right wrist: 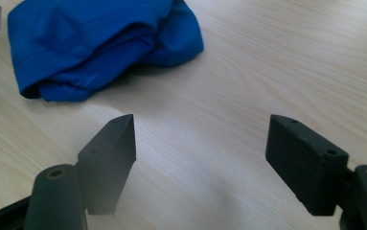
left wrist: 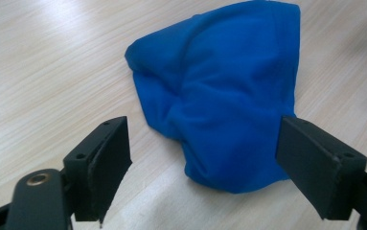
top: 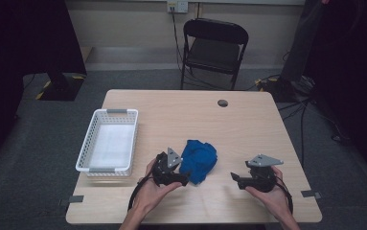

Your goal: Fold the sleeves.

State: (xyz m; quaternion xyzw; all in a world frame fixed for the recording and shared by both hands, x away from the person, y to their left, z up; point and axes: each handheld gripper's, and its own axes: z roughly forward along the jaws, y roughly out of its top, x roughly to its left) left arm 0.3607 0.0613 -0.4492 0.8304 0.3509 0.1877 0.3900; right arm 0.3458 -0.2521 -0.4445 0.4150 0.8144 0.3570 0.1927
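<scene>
Blue cloth (top: 198, 160) between two apparently open grippers

A blue cloth (top: 198, 160) lies on the tabletop (top: 248, 124), near the front edge and a bit left of the middle. It is soft and bunched up into a small heap, with folds and wrinkles. Its edges are tucked under in places.

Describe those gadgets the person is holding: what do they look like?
Each hand holds a black, chunky gripper: the left gripper and the right gripper. Both carry a grey three-cornered plate on top, trail a black cable, and end in two blocky black fingers with small screw holes.
</scene>
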